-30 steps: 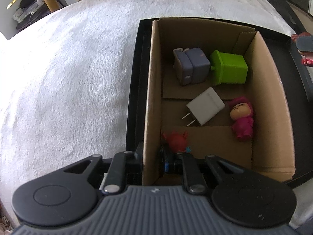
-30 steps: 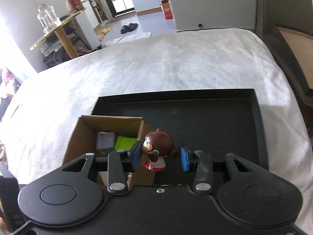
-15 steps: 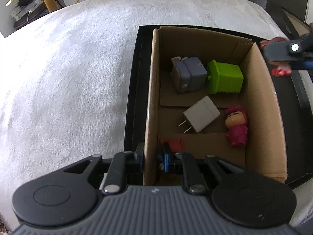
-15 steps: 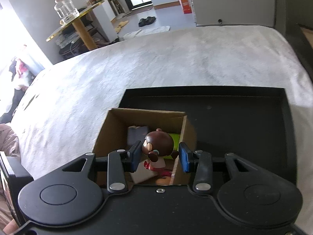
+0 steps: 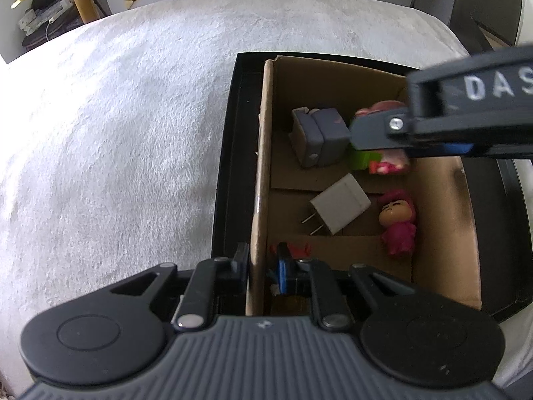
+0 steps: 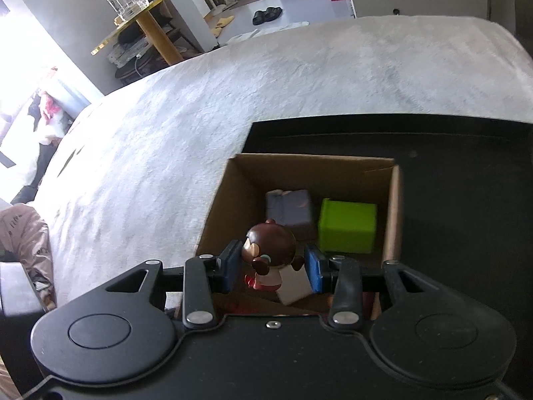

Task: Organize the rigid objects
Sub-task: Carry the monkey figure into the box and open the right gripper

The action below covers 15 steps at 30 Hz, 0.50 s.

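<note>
Your right tool [image 6: 272, 266] grips a brown-haired figurine [image 6: 269, 253] by the head, above the cardboard box [image 5: 260, 153], whose left wall your left tool [image 5: 263, 265] pinches. White letters "DAS" show on the right tool's side. Inside lie a grey adapter [image 5: 316, 135], green block [image 6: 346, 230], white charger [image 5: 339, 208] and pink figurine [image 5: 398, 221]. The box sits in a black tray [image 5: 225, 173].

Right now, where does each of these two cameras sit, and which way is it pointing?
Left wrist: rides the left gripper, looking along its jaws, which pinch the brown cardboard box wall.
Right wrist: rides the right gripper, looking down over the brown-haired doll figurine it clamps.
Shared: box, green cube, grey block.
</note>
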{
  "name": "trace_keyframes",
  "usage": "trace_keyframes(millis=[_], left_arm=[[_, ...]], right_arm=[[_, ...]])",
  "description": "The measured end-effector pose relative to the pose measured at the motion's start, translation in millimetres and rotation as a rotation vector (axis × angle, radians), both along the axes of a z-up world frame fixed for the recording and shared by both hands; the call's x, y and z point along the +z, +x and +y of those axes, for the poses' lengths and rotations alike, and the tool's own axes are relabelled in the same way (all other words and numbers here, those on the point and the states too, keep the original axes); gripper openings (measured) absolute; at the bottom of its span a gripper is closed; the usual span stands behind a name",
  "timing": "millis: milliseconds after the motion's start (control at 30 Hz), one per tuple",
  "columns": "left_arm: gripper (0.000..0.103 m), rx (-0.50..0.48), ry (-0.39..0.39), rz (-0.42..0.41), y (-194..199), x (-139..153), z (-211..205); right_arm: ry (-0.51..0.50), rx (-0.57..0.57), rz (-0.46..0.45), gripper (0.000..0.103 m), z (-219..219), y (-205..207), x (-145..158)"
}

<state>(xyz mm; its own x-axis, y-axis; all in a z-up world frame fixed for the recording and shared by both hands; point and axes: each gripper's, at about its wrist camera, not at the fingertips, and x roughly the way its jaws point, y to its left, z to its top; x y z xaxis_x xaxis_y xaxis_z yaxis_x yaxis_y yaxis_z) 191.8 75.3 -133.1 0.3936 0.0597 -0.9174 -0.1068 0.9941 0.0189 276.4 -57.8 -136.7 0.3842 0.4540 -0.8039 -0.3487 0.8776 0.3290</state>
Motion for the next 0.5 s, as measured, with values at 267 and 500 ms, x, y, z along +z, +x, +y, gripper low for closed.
trace_keyframes(millis=[267, 500], left_arm=[[0.016, 0.012, -0.010, 0.004, 1.1, -1.7, 3.3], [0.016, 0.012, -0.008, 0.011, 1.7, -3.3, 2.5]], right_arm=[[0.108, -0.060, 0.034, 0.048, -4.9, 3.3, -1.4], [0.098, -0.067, 0.033, 0.048, -21.4, -5.4, 0.9]])
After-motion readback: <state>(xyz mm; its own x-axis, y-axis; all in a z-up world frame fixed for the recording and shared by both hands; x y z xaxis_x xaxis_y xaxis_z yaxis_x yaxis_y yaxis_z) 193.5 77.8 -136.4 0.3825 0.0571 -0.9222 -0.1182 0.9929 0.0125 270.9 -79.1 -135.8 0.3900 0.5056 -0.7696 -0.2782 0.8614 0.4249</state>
